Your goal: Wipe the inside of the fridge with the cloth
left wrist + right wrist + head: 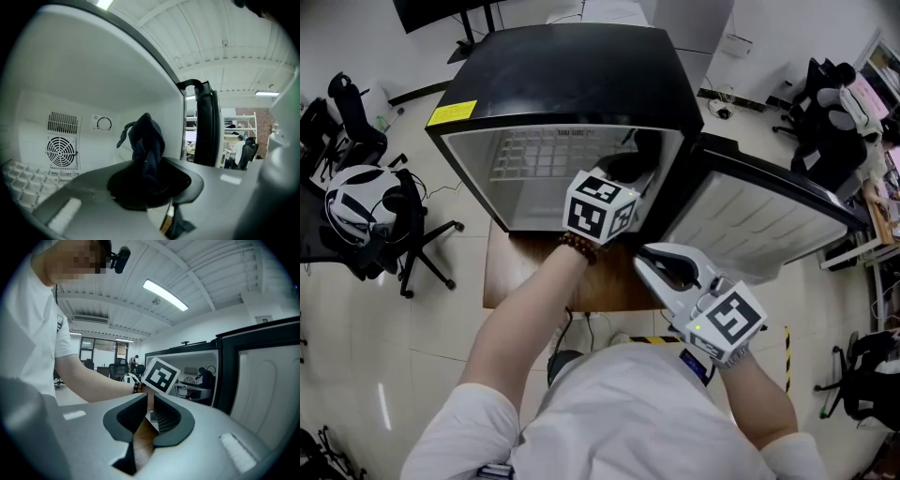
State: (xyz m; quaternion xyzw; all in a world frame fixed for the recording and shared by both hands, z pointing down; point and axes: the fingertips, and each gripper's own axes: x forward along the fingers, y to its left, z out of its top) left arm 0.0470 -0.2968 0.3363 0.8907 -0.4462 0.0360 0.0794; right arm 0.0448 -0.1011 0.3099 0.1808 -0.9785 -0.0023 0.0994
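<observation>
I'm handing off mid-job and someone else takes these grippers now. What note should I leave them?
Left gripper: shut on the cloth, inside the fridge, near its right wall.
Right gripper: jaws slightly apart, empty, outside in front of the fridge, above the table.
Door: wide open, at the right.
Done: cloth is inside; how much is wiped cannot be told.
Left: probably walls, back and shelf.
</observation>
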